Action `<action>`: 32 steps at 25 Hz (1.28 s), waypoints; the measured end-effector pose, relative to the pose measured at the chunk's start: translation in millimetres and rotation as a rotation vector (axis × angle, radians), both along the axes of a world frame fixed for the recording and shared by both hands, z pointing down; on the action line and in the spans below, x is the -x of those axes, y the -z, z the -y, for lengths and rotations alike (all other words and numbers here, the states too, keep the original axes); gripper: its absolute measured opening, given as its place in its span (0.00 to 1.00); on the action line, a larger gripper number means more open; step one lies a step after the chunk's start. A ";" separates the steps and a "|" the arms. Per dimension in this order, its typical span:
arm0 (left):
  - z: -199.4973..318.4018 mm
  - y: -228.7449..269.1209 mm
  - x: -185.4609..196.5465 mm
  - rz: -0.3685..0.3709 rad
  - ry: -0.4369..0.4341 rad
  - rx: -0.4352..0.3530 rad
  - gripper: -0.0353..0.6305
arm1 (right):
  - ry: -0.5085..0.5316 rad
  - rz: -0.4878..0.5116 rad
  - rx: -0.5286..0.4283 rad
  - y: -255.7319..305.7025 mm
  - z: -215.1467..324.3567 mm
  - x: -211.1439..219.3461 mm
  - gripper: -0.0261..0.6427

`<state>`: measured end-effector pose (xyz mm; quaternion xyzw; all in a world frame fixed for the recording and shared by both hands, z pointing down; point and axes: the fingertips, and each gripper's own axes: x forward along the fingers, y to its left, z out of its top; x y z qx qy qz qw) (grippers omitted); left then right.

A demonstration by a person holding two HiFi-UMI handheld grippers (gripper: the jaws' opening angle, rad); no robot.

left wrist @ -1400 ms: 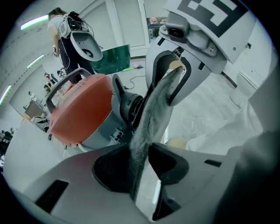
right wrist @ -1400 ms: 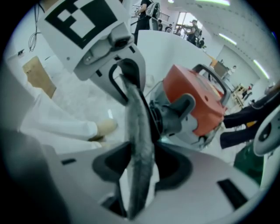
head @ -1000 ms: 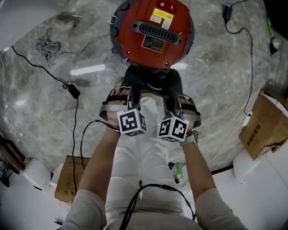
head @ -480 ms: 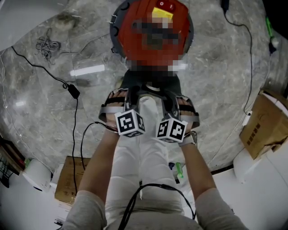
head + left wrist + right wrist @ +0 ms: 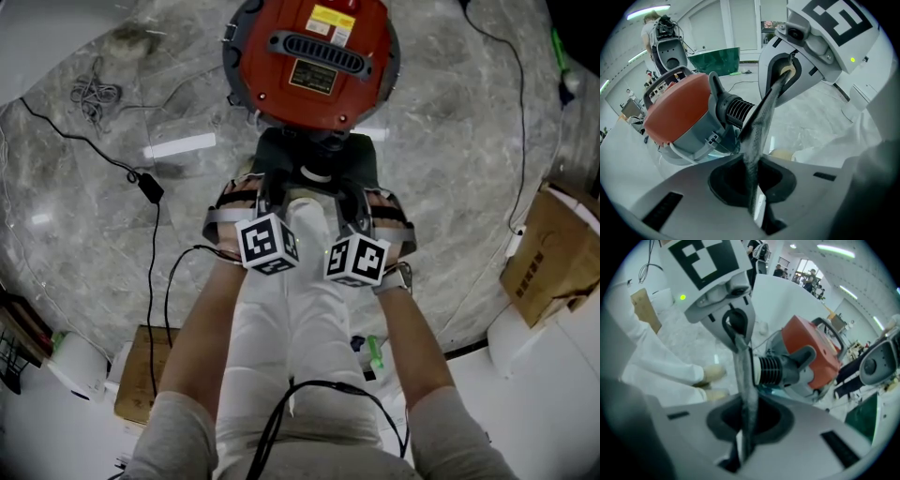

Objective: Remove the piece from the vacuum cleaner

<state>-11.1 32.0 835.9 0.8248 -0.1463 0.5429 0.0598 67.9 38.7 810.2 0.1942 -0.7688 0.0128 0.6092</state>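
Two grippers sit side by side over white trousers (image 5: pixel 291 319), mid-frame. Left gripper (image 5: pixel 271 193) and right gripper (image 5: pixel 353 197) are each clamped tight on an end of one thin grey strip (image 5: pixel 761 117), taut between them. Ribbed hose (image 5: pixel 736 110) is just beyond. Red vacuum (image 5: pixel 314 56) is at 12 o'clock on a marble floor (image 5: pixel 450 141); a black cable (image 5: pixel 150 187) lies at 9 o'clock.

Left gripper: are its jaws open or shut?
Shut: the left gripper pinches a grey strip, jaws closed tight on it.
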 end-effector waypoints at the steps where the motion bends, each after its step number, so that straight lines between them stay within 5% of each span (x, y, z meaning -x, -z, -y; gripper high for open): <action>1: -0.2 -1.3 -0.5 -0.002 0.003 0.007 0.10 | 0.003 -0.001 0.003 -0.9 0.1 -0.2 0.08; 12: -3.3 19.9 8.6 -0.040 0.065 -0.016 0.10 | -0.004 0.006 -0.076 19.1 -5.8 7.4 0.08; 21: -15.6 0.0 13.4 0.001 -0.017 0.014 0.10 | 0.029 0.006 -0.013 0.4 -20.9 12.4 0.08; 32: -31.9 11.3 30.1 0.001 0.025 0.009 0.10 | 0.011 0.063 0.006 8.6 -30.5 26.6 0.08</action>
